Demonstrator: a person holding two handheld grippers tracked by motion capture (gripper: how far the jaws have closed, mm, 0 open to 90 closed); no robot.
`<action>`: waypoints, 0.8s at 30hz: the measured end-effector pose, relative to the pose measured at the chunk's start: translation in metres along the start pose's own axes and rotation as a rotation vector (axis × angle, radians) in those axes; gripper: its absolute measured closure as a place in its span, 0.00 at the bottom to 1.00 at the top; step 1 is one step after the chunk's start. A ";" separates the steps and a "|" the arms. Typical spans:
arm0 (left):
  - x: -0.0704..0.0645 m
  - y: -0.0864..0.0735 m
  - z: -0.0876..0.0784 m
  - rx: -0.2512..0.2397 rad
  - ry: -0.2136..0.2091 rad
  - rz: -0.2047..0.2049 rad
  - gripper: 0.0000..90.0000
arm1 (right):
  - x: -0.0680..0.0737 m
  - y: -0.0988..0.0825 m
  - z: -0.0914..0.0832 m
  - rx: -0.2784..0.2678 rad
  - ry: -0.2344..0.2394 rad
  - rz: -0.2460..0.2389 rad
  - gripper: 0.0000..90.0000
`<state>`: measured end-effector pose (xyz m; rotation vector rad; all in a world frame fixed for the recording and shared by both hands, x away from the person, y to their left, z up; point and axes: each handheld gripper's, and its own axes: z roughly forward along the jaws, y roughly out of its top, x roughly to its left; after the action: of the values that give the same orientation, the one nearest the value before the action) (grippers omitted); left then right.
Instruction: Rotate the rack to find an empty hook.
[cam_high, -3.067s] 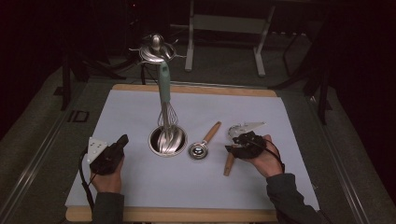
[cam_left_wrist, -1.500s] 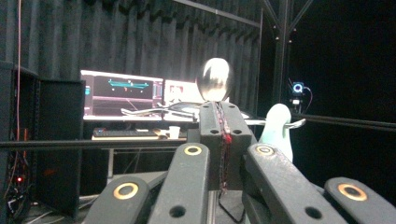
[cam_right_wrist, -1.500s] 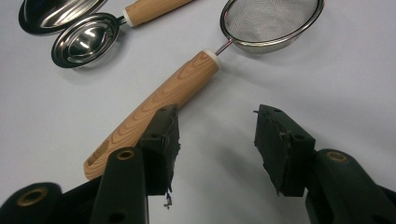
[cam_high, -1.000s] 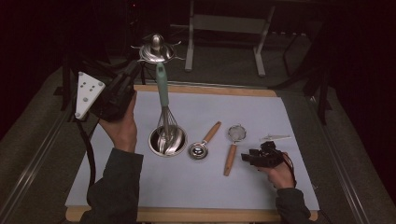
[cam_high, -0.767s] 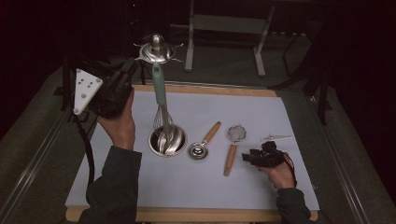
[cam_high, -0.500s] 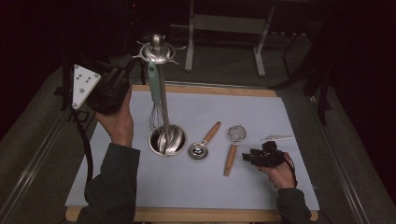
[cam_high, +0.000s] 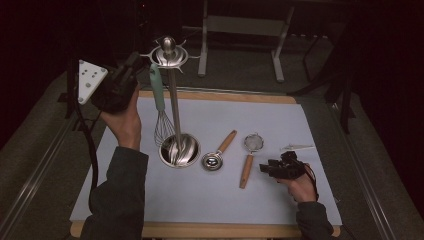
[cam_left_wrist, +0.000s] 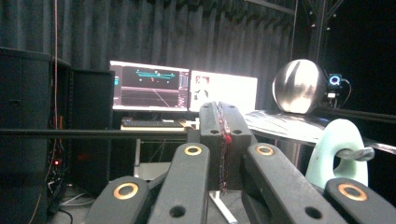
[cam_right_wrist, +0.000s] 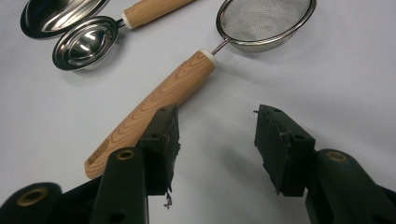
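Whisk (cam_high: 160, 107) hangs by its pale green handle loop from the utensil stand (cam_high: 173, 100), wires near the stand base. It looks light, with a stiff handle and springy wires; the handle is judged the best place to take hold. Left gripper (cam_high: 117, 87) is raised beside the handle top, fingers (cam_left_wrist: 219, 140) clenched on nothing. Right gripper (cam_right_wrist: 215, 140) rests low on the surface (cam_high: 280, 200), fingers released, beside the strainer (cam_right_wrist: 196, 74). Left gripper view shows the loop (cam_left_wrist: 338, 151) on its hook, which is indistinct from above.
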<state>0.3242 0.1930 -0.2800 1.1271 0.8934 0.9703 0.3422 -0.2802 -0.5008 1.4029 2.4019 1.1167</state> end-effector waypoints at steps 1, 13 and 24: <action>0.000 0.000 0.001 0.003 0.001 0.000 1.00 | 0.000 0.000 0.000 0.001 0.000 0.000 0.55; 0.003 0.001 0.010 0.018 0.022 0.008 1.00 | 0.000 -0.001 0.001 0.001 0.000 0.000 0.55; 0.006 0.004 0.012 0.029 0.030 0.015 1.00 | 0.001 -0.001 0.002 0.005 0.001 0.002 0.55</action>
<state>0.3365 0.1960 -0.2745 1.1477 0.9268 0.9916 0.3419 -0.2787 -0.5028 1.4064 2.4063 1.1132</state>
